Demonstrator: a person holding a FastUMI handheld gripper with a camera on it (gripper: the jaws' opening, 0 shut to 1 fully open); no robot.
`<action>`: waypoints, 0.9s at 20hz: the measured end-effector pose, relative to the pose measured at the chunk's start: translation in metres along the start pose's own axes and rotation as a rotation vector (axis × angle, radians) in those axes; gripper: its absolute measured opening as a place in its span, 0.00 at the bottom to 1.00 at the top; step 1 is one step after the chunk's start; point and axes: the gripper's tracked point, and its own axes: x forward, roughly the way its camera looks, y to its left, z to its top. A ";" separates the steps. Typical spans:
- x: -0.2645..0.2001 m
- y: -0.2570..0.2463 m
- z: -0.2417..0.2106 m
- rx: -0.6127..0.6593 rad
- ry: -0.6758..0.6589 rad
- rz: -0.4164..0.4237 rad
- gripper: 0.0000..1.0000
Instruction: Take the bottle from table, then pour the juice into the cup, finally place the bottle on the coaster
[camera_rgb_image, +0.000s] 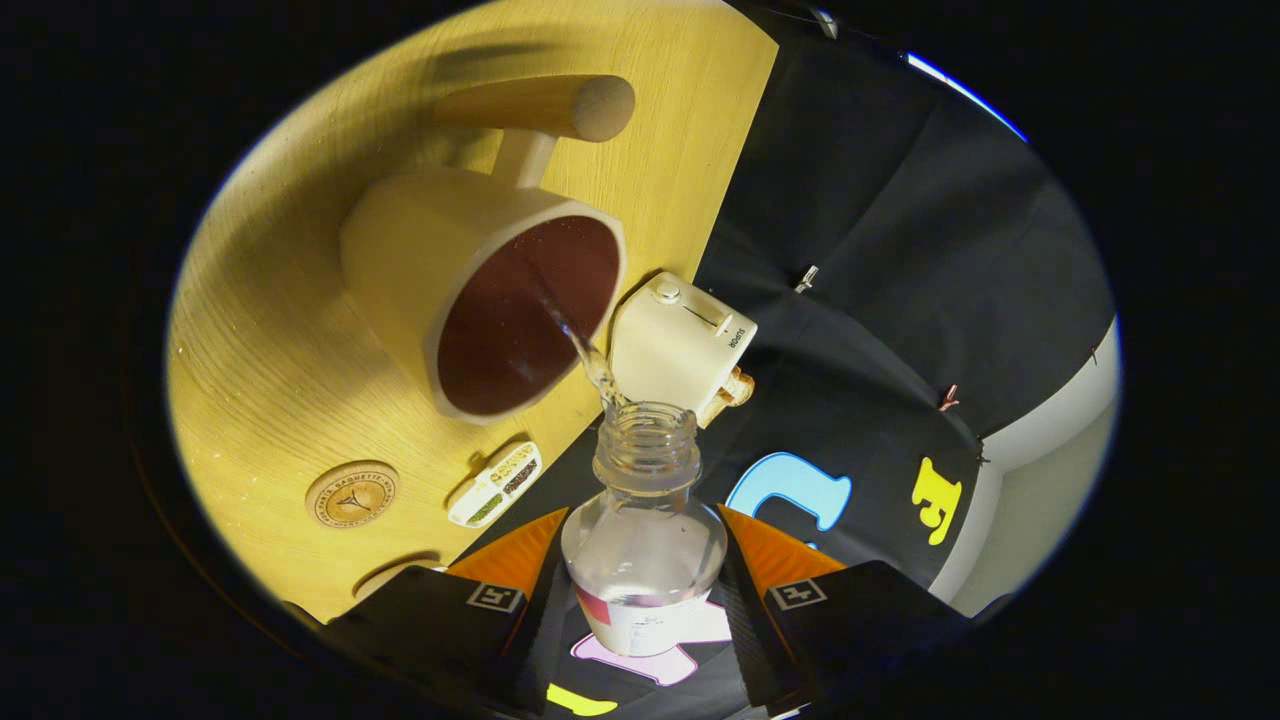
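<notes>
Gripper view is showing the gripper (645, 560) clamping both fingers on the clear bottle (645, 530), which is tilting over the wooden table (260, 370) and sending a thin stream into the cream cup (480, 300) just ahead.

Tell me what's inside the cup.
A thin stream from the bottle, held between the gripper fingers, enters the cup. Its dark inside hides the liquid level.
</notes>
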 end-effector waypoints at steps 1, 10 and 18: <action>-0.003 -0.002 -0.001 -0.008 -0.003 -0.004 0.74; -0.003 -0.013 -0.007 -0.044 -0.009 -0.012 0.74; -0.006 -0.009 0.003 -0.058 -0.034 -0.010 0.73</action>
